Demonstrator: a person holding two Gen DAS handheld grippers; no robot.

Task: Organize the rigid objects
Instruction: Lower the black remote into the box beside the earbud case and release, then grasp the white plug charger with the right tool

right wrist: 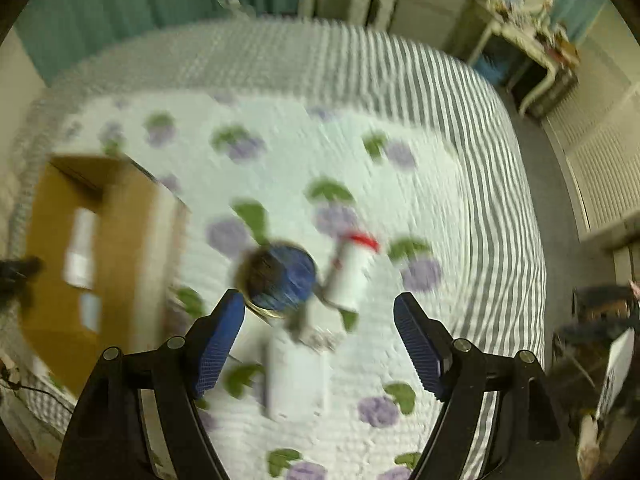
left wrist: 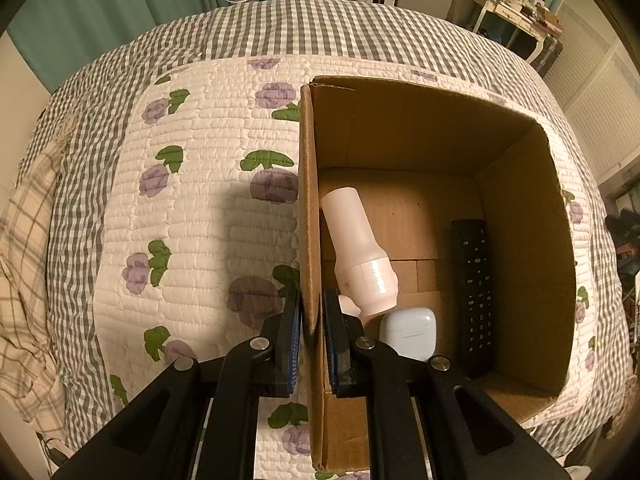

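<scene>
A bed (left wrist: 208, 200) with a floral quilt carries a cardboard box (left wrist: 520, 240). Beside the box lie a round blue object (right wrist: 286, 276), a red-capped white tube (right wrist: 350, 274) and, apparently, a flat white item (right wrist: 296, 376), all blurred.

The box (left wrist: 520, 240) is matt brown cardboard. The quilt (left wrist: 200, 200) is stitched, puffy cloth. The bottle (left wrist: 360, 248) and case (left wrist: 408, 332) look like smooth plastic.

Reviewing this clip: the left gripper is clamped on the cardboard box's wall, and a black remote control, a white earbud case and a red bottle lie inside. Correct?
Not quite: the bottle inside is white plastic, not red, as the left wrist view shows. The left gripper does clamp the brown cardboard box wall, with the black remote control and white earbud case inside.
</scene>
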